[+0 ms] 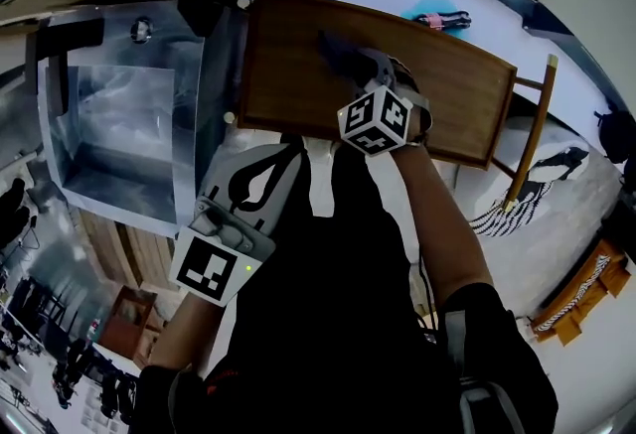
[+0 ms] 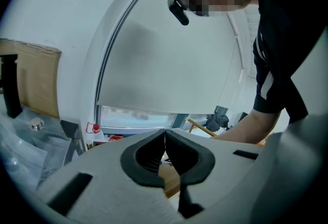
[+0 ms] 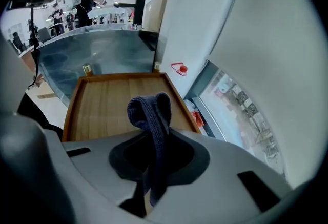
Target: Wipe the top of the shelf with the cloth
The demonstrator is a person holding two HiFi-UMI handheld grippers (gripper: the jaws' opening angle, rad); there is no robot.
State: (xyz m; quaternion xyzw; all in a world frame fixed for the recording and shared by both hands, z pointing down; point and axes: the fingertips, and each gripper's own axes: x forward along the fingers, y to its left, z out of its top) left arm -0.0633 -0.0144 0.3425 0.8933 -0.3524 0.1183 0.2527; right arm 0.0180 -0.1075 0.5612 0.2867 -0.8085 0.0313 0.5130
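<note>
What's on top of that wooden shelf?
Only a dark cloth, pinched by the right gripper. The rest of the shelf top is bare wood. Whatever lies beneath the gripper is covered.

We wear a black short-sleeved top with pale stripes near the sleeve; in the head view both sleeves are black and short. Noted on the left gripper: pale grey moulded shell, black ribbed pads lining the jaws, dark rectangular slots either side, and a small green light beside its marker cube. The right gripper has the same grey shell and black pads. Its cube is white with black square markers on each face.
</note>
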